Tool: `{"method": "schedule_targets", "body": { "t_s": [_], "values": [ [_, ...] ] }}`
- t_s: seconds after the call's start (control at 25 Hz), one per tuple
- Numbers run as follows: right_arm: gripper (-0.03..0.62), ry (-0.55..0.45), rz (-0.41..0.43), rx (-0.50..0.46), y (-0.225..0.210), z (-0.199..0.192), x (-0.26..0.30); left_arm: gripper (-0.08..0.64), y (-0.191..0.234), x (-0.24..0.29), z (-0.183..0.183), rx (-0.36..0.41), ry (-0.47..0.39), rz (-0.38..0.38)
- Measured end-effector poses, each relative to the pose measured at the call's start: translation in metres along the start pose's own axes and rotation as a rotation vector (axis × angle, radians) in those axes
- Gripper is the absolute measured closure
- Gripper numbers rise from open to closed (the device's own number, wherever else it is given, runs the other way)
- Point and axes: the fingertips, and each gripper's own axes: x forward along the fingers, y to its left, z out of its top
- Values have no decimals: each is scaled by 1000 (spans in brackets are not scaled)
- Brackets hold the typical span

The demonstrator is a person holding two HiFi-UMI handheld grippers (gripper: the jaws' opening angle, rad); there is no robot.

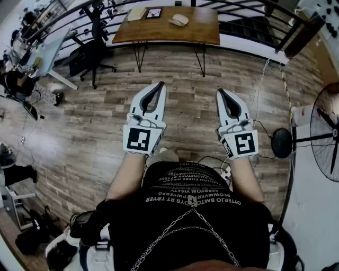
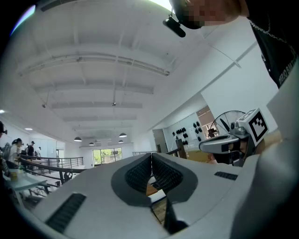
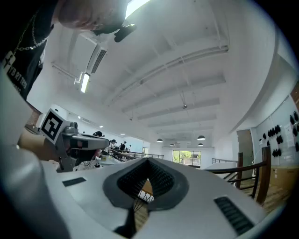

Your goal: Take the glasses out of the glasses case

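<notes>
A pale glasses case (image 1: pixel 179 20) lies shut on the wooden table (image 1: pixel 201 29) far ahead; no glasses show. My left gripper (image 1: pixel 160 84) and right gripper (image 1: pixel 220 91) are held side by side over the floor, well short of the table, both pointing level toward it. In the left gripper view, the left gripper (image 2: pixel 151 154) has its jaw tips touching with nothing between them. The right gripper (image 3: pixel 148 160) is likewise shut and empty in its own view. Each gripper view shows the other gripper off to the side, the right gripper (image 2: pixel 229 142) and the left gripper (image 3: pixel 79 140).
The table also carries a small framed picture (image 1: pixel 154 13) and a yellowish sheet (image 1: pixel 136 13). A black office chair (image 1: pixel 92 50) stands at the table's left. A standing fan (image 1: pixel 326 140) and cables (image 1: pixel 259 95) are at the right. A railing (image 1: pixel 249 10) runs behind the table.
</notes>
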Motion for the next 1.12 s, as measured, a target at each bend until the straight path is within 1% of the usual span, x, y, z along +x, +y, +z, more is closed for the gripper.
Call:
{"method": "schedule_targets", "body": {
  "t_s": [0.12, 0.32, 0.48, 0.64, 0.84, 0.92, 0.96, 1.0, 1.12],
  "values": [
    [577, 3, 7, 1, 1, -2, 14, 532, 10, 7, -5, 5, 15, 3],
    [577, 16, 15, 19, 1, -14, 38, 532, 27, 21, -12, 1, 13, 0],
    [575, 40, 11, 29, -2, -29, 59, 532, 45, 35, -30, -12, 30, -4],
    [574, 72, 11, 37, -10, -42, 83, 532, 65, 59, -45, -39, 49, -9],
    [572, 85, 4, 58, -31, -56, 113, 532, 86, 95, -61, -43, 56, -16],
    [550, 93, 4, 70, -37, -59, 126, 532, 95, 106, -64, -47, 60, -19],
    [518, 97, 5, 78, -39, -60, 133, 532, 100, 111, -65, -47, 62, -23],
    [501, 100, 5, 84, -41, -61, 140, 532, 105, 116, -65, -48, 63, -27],
    [476, 109, -1, 95, -49, -65, 159, 532, 117, 131, -67, -53, 65, -33]
  ]
}}
